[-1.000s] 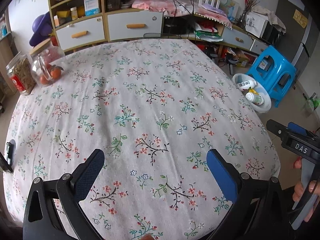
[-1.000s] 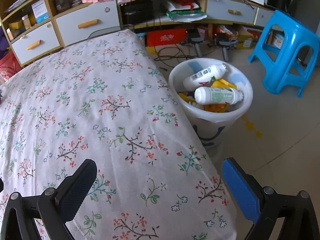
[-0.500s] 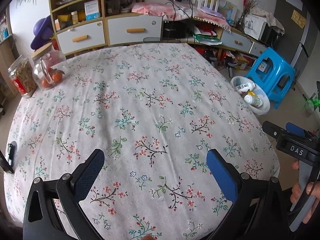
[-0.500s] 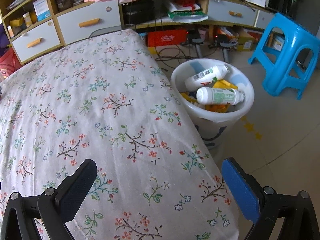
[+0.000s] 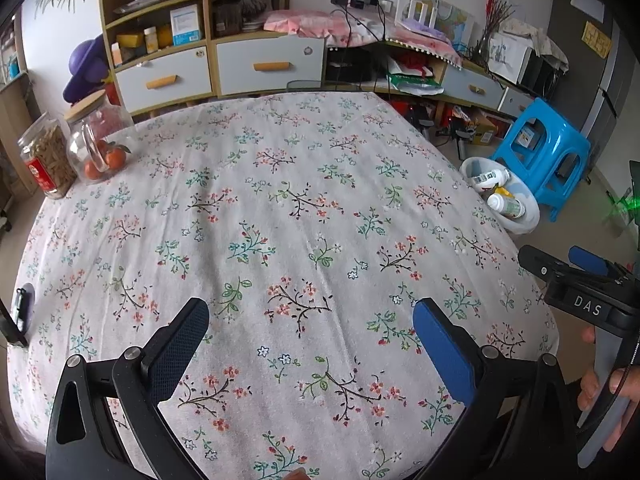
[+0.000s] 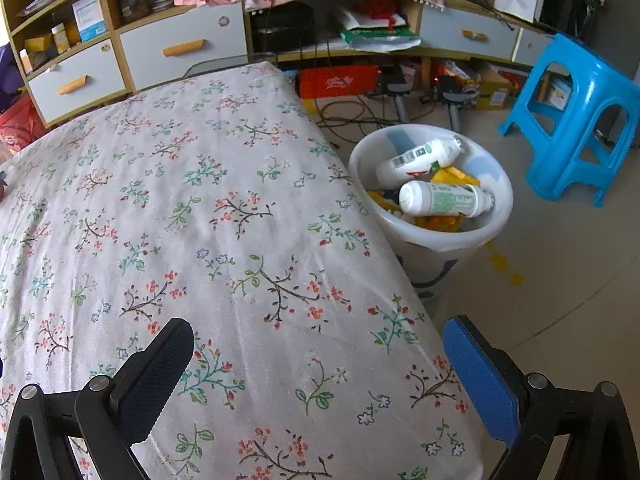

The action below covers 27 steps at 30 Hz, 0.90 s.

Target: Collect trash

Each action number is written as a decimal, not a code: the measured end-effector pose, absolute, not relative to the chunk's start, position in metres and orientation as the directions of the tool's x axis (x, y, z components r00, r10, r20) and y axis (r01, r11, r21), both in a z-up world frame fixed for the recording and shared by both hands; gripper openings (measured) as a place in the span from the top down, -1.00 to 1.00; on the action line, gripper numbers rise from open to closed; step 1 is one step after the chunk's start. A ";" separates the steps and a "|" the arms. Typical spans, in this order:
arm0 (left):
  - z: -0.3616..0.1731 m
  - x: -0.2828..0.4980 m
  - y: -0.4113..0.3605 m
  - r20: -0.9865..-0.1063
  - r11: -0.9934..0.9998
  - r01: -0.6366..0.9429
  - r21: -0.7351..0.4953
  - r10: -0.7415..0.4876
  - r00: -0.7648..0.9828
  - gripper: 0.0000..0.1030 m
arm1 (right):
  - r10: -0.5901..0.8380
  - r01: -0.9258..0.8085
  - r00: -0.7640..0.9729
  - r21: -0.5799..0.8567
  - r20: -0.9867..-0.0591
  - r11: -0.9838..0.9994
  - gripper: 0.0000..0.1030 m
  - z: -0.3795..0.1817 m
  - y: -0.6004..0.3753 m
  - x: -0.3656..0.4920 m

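A white trash bin (image 6: 436, 240) stands on the floor by the table's right edge. It holds two white bottles (image 6: 444, 199) and yellow scraps. It also shows in the left wrist view (image 5: 520, 222). My left gripper (image 5: 310, 332) is open and empty over the near part of the floral tablecloth (image 5: 280, 208). My right gripper (image 6: 316, 364) is open and empty over the table's right edge (image 6: 392, 256). It also shows at the right of the left wrist view (image 5: 576, 276), held by a hand.
Two glass jars (image 5: 72, 152) stand at the table's far left. A blue plastic stool (image 6: 576, 116) stands on the floor right of the bin. A cabinet with drawers (image 5: 224, 64) and cluttered low shelves line the back wall. A dark object (image 5: 18, 312) sits at the table's left edge.
Both grippers have drawn back slightly from the table and bin, still open. Nothing was picked up or dropped.
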State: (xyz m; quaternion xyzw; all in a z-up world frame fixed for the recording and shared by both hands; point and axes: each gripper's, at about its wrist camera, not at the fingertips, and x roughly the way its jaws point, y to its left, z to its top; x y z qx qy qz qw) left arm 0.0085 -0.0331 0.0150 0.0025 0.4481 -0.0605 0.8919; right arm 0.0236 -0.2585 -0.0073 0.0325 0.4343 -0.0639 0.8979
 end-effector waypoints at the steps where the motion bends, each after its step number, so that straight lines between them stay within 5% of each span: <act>1: 0.015 0.009 -0.033 -0.799 0.993 0.110 -0.050 -0.106 0.591 -1.00 | -0.086 0.142 0.615 0.002 -0.784 0.990 -0.99 -0.007 -0.258 0.024; 27: 0.014 0.008 -0.036 -0.800 0.993 0.113 -0.034 -0.095 0.593 -1.00 | -0.081 0.137 0.613 0.005 -0.786 0.991 -0.99 -0.008 -0.257 0.024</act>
